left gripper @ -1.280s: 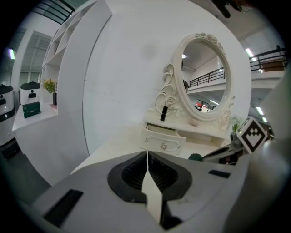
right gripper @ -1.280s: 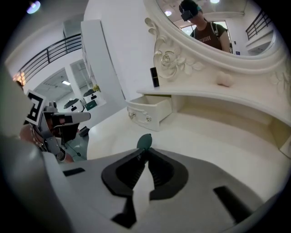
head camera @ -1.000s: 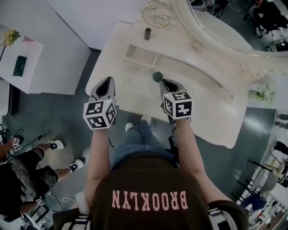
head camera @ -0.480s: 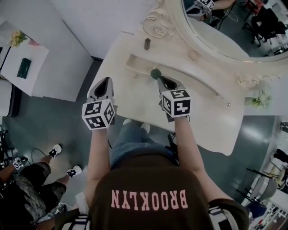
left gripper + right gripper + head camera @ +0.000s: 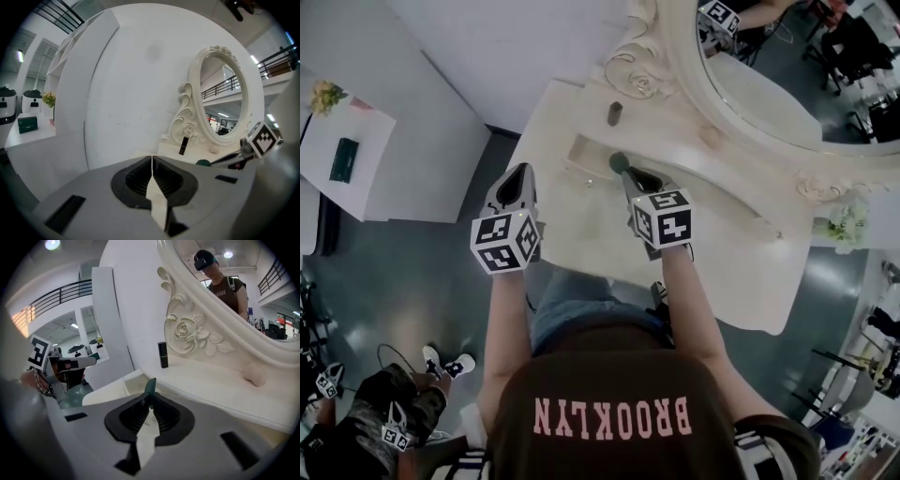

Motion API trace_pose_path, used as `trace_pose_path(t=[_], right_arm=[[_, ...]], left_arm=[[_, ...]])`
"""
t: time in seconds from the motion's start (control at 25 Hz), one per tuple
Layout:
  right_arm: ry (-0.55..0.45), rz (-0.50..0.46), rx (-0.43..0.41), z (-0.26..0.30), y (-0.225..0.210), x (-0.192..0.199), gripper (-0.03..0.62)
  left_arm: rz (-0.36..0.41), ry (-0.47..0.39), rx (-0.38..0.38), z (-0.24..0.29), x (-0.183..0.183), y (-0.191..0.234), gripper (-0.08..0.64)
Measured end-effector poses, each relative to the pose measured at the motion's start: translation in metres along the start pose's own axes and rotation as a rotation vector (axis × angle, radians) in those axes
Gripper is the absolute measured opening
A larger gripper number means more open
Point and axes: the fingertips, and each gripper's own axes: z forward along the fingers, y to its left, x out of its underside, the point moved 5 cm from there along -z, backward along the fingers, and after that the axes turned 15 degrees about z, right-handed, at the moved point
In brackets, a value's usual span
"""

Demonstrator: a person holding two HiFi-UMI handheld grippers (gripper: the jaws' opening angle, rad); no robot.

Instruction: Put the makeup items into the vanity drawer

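Pinching a green disc [image 5: 619,162], the right gripper [image 5: 629,175] hangs just beside the open drawer [image 5: 579,148], while the left gripper [image 5: 517,173] is pressed together, empty; shift over, lower inside, then release. The lipstick [image 5: 615,113] stands beyond, by the mirror [image 5: 741,122]

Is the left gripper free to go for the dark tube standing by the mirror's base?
Probably yes: the left gripper is empty, and nothing stands between it and the upright dark tube. Its jaws are shut, so they must open first.
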Motion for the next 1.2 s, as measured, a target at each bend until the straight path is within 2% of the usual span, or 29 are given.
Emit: trace_pose_path(t=[0.24,0.28,0.32,0.36,0.48,0.64,0.96,1.12,1.2], right_arm=[[0.089,0.026,0.055,0.030,-0.009,0.002,0.017],[0.094,0.036,0.068,0.032,-0.011,0.001,0.039],[0.095,0.045,0.082,0.034,-0.014,0.000,0.104],[0.095,0.050,0.095,0.035,-0.017,-0.002,0.144],[0.078,0.054,0.107,0.032,-0.021,-0.009,0.138],[-0.022,0.034,0.085,0.018,-0.015,-0.029,0.143],[-0.327,0.000,0.039,0.001,-0.006,-0.080,0.147],[-0.400,-0.036,0.019,0.007,0.002,-0.095,0.153],[-0.413,-0.114,0.017,0.012,0.008,-0.098,0.159]], left_arm=[[-0.006,0.031,0.023,0.030,-0.001,0.021,0.008],[-0.009,0.034,0.025,0.034,-0.001,0.024,0.008],[-0.013,0.036,0.027,0.037,-0.001,0.026,0.008],[-0.016,0.037,0.030,0.041,-0.001,0.028,0.008],[-0.014,0.036,0.041,0.050,-0.004,0.030,0.008],[0.008,0.029,0.062,0.058,-0.013,0.030,0.008],[0.030,0.014,0.078,0.062,-0.027,0.034,0.008],[0.033,0.006,0.077,0.064,-0.030,0.040,0.008],[0.033,0.000,0.074,0.064,-0.031,0.044,0.008]])
